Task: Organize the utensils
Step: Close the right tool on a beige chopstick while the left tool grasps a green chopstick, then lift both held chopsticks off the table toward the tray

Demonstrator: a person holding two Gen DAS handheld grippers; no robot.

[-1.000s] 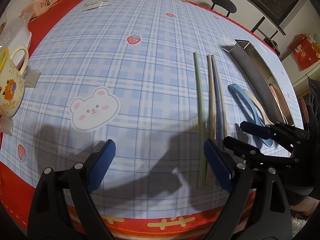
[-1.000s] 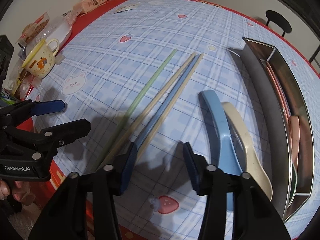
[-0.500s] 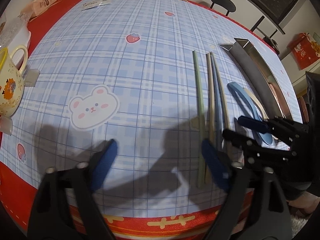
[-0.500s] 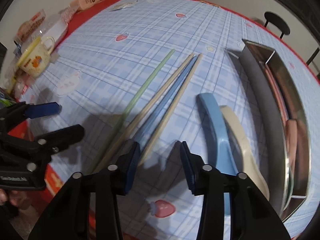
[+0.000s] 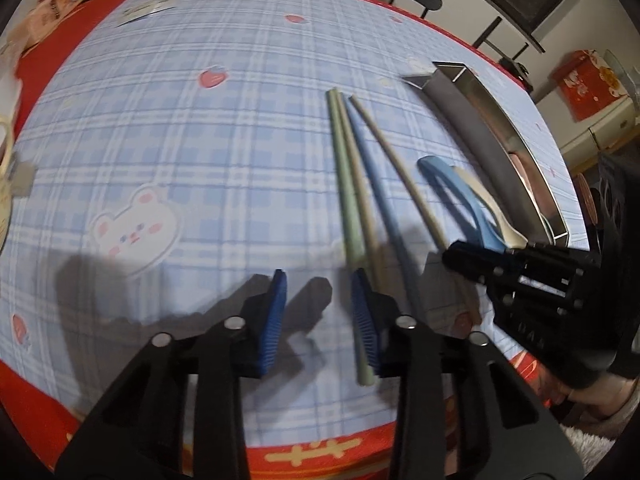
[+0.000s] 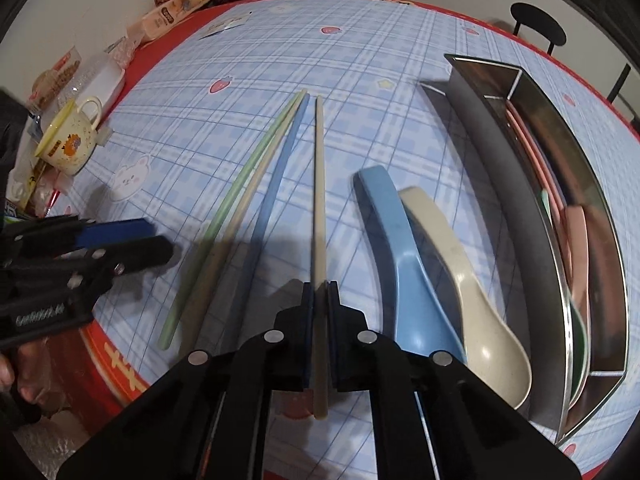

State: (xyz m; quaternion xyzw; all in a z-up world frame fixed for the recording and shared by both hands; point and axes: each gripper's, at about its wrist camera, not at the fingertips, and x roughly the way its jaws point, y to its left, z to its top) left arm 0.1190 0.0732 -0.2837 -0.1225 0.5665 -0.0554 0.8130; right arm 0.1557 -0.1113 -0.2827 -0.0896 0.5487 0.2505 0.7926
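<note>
Pinching a beige chopstick [image 6: 319,216], right gripper [image 6: 319,292]; left gripper [image 5: 318,304] agape.

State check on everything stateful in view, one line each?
right gripper: shut on beige chopstick
left gripper: open, empty
green chopstick: flat on table
blue chopstick: flat on table
blue spoon: on table
cream spoon: on table
metal tray: holding utensils
</note>
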